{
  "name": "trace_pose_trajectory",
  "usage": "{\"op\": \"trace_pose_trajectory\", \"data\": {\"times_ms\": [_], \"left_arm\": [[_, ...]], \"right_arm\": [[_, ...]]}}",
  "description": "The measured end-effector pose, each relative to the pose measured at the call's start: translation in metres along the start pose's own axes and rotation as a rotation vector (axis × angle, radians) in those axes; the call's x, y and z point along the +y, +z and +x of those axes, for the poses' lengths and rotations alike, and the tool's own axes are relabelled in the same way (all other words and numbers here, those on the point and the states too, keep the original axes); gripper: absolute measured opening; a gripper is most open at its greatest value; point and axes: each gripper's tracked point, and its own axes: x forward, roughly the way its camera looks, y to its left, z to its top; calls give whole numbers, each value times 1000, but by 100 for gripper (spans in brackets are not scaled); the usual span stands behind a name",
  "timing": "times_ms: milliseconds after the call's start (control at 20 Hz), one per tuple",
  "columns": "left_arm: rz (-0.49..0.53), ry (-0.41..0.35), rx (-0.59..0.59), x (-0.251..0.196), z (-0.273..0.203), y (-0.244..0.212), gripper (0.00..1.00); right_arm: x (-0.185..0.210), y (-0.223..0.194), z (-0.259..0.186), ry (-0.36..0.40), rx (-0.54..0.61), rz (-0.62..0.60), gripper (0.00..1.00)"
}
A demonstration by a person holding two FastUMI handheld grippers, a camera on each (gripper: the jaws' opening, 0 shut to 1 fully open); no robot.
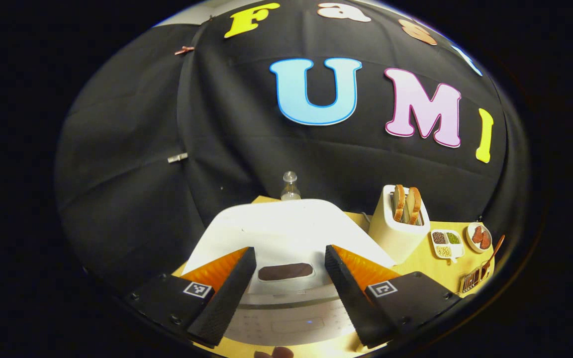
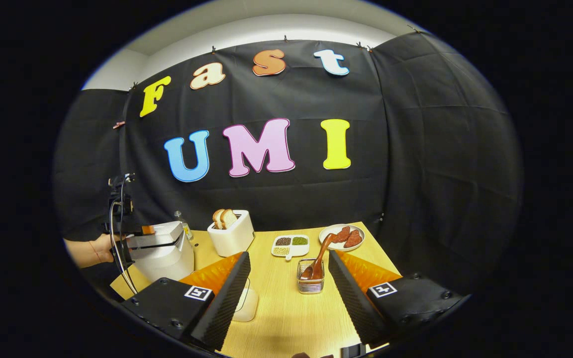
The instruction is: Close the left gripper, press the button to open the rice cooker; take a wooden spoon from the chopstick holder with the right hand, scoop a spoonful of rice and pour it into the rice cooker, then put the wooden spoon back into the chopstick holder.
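The white rice cooker [image 1: 286,233] lies right under my left gripper [image 1: 289,249], its lid down. The dark lid button [image 1: 285,271] shows between the two fingers, which stand wide apart, so the gripper is open and empty. In the right gripper view the rice cooker [image 2: 162,253] stands at the table's left, with a hand [image 2: 87,251] holding the left gripper [image 2: 142,231] above its lid. My right gripper [image 2: 289,254] is open and empty, hovering short of the wire chopstick holder [image 2: 310,282]. The wooden spoon [image 2: 319,258] leans in that holder, bowl end down.
A white toaster [image 2: 231,233] with bread, a divided dish [image 2: 290,244] of grains and a plate [image 2: 342,236] of reddish pieces line the back. A glass bottle [image 2: 182,223] stands behind the cooker. A white container [image 2: 244,303] sits partly hidden behind my right gripper's left finger.
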Motion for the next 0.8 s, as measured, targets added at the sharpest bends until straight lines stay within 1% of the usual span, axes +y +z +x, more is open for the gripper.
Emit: {"op": "trace_pose_trajectory", "data": {"times_ms": [100, 150, 300, 350, 500, 700, 800], "left_arm": [[23, -10, 25, -2, 1, -16, 99], [17, -12, 39, -1, 1, -23, 99], [23, 1, 54, -1, 2, -37, 100], [29, 3, 42, -1, 2, -36, 100], [6, 10, 39, 2, 3, -38, 100], [16, 32, 57, 1, 5, -40, 100], [15, 32, 43, 0, 4, -37, 100]], "right_arm": [[0, -1, -3, -1, 2, 5, 98], [-1, -2, -3, -1, 2, 6, 98], [0, -4, -3, 0, 6, 9, 98], [0, -5, -4, 0, 6, 12, 98], [2, -6, -3, 1, 7, 20, 98], [5, -9, -1, 9, 14, 23, 98], [8, -7, -2, 15, 11, 22, 98]]}}
